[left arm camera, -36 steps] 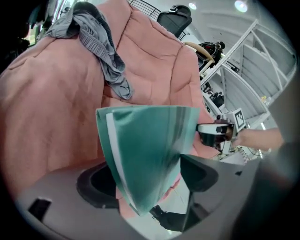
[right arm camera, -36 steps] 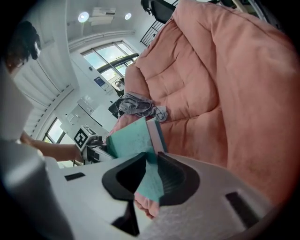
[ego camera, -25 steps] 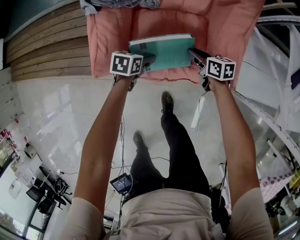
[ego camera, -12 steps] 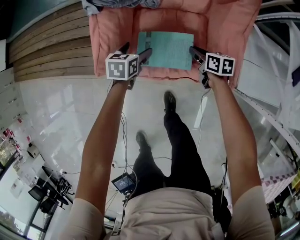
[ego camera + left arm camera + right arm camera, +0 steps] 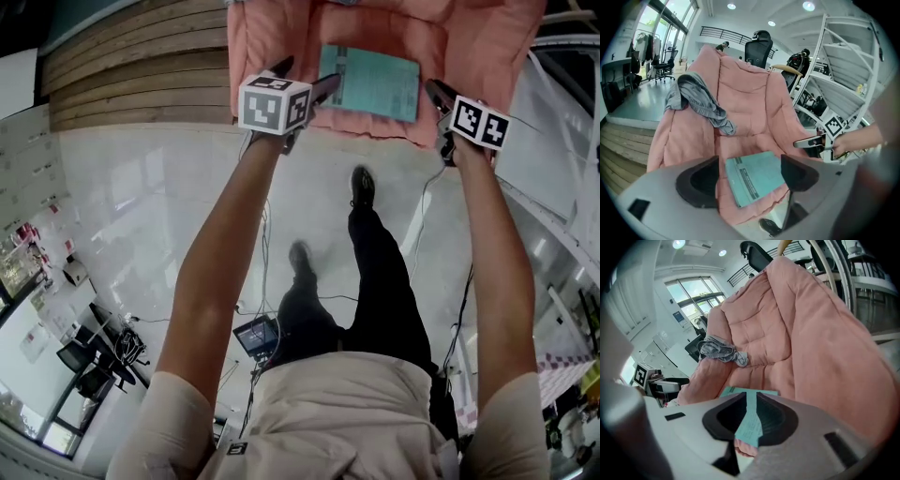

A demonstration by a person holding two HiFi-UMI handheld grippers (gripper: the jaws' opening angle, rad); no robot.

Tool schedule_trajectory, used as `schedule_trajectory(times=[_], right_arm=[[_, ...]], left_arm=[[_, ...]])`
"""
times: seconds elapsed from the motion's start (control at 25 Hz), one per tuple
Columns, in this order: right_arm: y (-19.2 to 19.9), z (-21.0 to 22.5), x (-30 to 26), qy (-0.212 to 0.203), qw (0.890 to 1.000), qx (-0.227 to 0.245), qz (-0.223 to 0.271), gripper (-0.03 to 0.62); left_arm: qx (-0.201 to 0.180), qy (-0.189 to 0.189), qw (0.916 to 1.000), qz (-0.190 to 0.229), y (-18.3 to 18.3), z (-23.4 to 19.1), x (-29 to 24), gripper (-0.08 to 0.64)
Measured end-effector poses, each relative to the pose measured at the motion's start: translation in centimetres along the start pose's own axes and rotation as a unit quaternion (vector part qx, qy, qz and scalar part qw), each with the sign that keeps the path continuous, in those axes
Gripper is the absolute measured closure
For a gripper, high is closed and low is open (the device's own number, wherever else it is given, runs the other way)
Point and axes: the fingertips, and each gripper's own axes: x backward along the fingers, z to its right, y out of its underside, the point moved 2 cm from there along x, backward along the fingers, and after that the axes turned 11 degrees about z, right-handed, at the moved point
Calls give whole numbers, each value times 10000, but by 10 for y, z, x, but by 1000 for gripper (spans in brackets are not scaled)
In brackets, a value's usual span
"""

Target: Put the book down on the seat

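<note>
A teal book (image 5: 370,82) lies flat on the pink cushioned seat (image 5: 281,37), near its front edge. Neither gripper touches it. My left gripper (image 5: 307,77) is by the book's left edge with its jaws spread wide and empty; in the left gripper view the book (image 5: 754,178) shows between them on the cushion. My right gripper (image 5: 439,94) hangs off the book's right side, over the seat's right arm. Its jaws stand a narrow gap apart with nothing in them; the book (image 5: 749,423) shows through the gap (image 5: 751,399).
A grey garment (image 5: 701,101) is draped over the chair's left shoulder. White metal shelving (image 5: 843,70) stands to the chair's right. A wooden step (image 5: 131,75) runs left of the chair. The person's legs and cables (image 5: 262,281) are on the glossy white floor below.
A second ago both grippers held the book by its sides above the seat's front. It now lies flat on the cushion, and both grippers have let go and drawn back.
</note>
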Motion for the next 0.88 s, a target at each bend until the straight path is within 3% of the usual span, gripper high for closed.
schedule_trajectory(times=[0.16, 0.36, 0.64, 0.88], right_arm=[[-39, -28, 26, -65, 9992, 74, 378, 555], [-77, -98, 74, -415, 9954, 182, 845, 585], [-133, -217, 169, -1153, 9776, 818, 1559, 598], [-169, -336, 268, -1632, 9514, 1636, 2035, 599]], left_arm=[[-62, 159, 9993, 337, -42, 12, 31, 173], [-199, 353, 9958, 822, -93, 36, 101, 175], [-378, 596, 9841, 1631, -152, 79, 216, 189], [-440, 854, 9612, 2587, -207, 112, 345, 412]])
